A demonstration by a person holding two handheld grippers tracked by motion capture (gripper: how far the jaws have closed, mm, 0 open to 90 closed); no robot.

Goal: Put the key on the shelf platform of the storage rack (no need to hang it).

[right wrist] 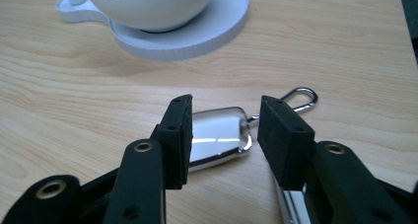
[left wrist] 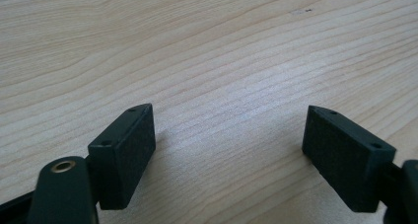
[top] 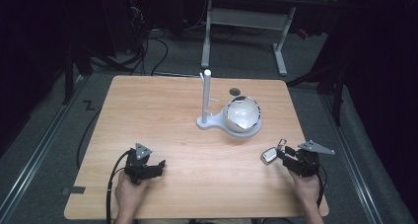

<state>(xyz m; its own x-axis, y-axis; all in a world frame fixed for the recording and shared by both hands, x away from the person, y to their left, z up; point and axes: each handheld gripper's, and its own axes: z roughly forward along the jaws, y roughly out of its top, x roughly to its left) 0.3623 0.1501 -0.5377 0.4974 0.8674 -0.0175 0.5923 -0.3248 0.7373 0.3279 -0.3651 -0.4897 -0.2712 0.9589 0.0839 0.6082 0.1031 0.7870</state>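
- High view: a wooden table is seen from above. The left gripper sits at lower left of frame, held by a hand, jaws spread, nothing between them. The right gripper sits at lower right, held by the other hand. Just off its tips lies a small shiny key fob w/ a clip. At frame centre-right a white stand is seen, w/ an upright post and a glossy white bowl on its round base.
- Left gripper view: only bare wood grain is seen past the pads. Jaws are set wide, approx. full spread; nothing is held.
- Right gripper view: the key fob lies flat at frame centre, partly between the jaws. Jaws are part-open; whether the pads touch the fob can't be told, so no firm hold is judged. The metal clip sticks out to the right, behind the right jaw. The bowl and stand base fill the upper left.
- Handling, as judged: the fob is prob. light, rigid and slick, its polished faces likely to slip under the pads. It is best taken across its two long edges, mid-body. The clip looks loose on its link, so swing is to be expected; it's a poor place to take hold.
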